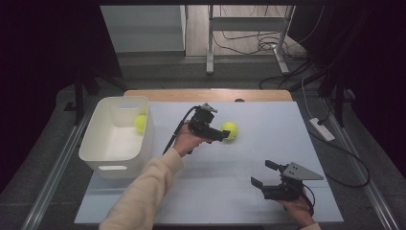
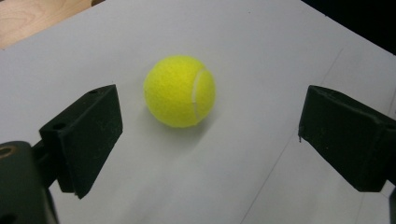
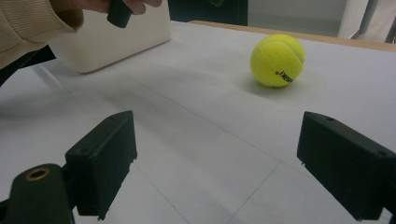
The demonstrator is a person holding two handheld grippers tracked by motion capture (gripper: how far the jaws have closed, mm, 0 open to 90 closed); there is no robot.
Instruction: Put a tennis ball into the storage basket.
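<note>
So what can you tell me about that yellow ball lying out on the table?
The tennis ball is bright yellow-green and fuzzy like felt, with a curved white seam and small dark print on one side. It rests on the pale table sheet, right of the white bin, casting a soft shadow. The left hand-held gripper points at it with jaws wide open; nothing touches it but the sheet.
</note>
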